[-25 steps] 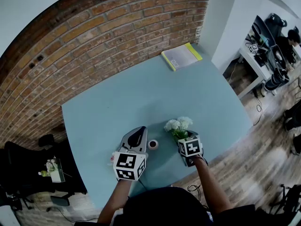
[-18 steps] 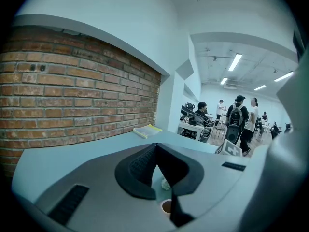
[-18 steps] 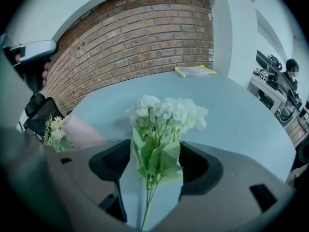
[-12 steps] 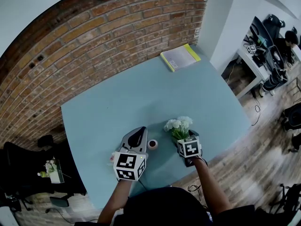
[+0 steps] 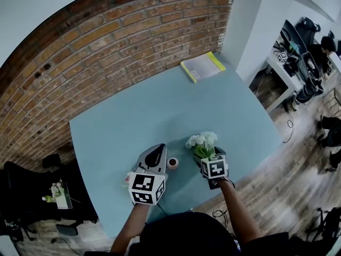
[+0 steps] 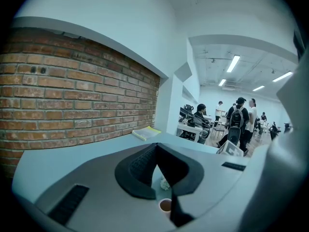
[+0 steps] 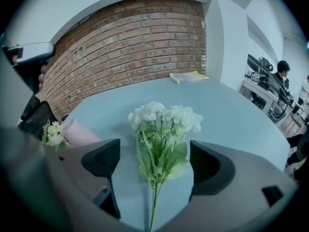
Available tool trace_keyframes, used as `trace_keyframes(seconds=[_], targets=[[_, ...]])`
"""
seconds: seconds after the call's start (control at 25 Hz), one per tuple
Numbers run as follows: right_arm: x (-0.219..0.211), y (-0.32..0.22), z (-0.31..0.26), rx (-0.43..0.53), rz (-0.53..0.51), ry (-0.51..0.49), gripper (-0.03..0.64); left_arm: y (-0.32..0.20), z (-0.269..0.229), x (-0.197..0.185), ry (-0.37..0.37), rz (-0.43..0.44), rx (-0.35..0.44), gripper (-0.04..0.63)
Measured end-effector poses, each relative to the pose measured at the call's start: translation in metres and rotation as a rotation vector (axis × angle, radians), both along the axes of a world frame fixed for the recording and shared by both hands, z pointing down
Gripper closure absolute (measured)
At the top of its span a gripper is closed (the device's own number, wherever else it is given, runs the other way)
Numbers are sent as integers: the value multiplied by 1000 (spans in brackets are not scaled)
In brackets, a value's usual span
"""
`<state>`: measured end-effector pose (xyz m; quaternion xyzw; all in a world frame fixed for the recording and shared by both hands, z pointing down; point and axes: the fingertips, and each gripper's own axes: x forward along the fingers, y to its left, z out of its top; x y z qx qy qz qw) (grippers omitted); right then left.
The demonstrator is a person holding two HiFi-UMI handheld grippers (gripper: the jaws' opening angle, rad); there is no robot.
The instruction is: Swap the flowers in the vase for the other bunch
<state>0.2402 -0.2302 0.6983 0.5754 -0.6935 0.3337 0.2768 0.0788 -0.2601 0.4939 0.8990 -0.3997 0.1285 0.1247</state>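
Only the right gripper view shows a second bunch (image 7: 52, 133) in pink wrap, at its left edge. The right hand-held gripper (image 7: 153, 156) has just been opening. Its jaws stand wide around the white flowers (image 7: 161, 117) without pressing them. These fluffy flowers with thin green stems lie flat on the smooth blue worktop (image 7: 231, 115). The left hand-held gripper (image 6: 155, 146) is closed and empty, near the small round vase (image 6: 165, 205).

flowers (image 7: 164, 116) wht, grn lvs | table (image 5: 160, 105) lt blue | wall (image 5: 106, 47) red brick | book (image 5: 202, 66) yel edge

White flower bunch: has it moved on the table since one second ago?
No. The white flower bunch lies as before, with the same gap to the small round vessel at its left.
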Motion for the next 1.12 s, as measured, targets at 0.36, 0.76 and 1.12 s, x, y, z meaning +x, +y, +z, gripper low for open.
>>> trace_keyframes(seconds=[0.36,0.76,1.12], targets=[[0,1,-21,31,-1,5,190,7,-10,-1,8,7,20,595],[-10,6,-52,76,-27,-35,204,19,-19,-5,17,10,46,595],[-10,13,-80,155,4,27,494,32,-24,-9,25,7,60,595]])
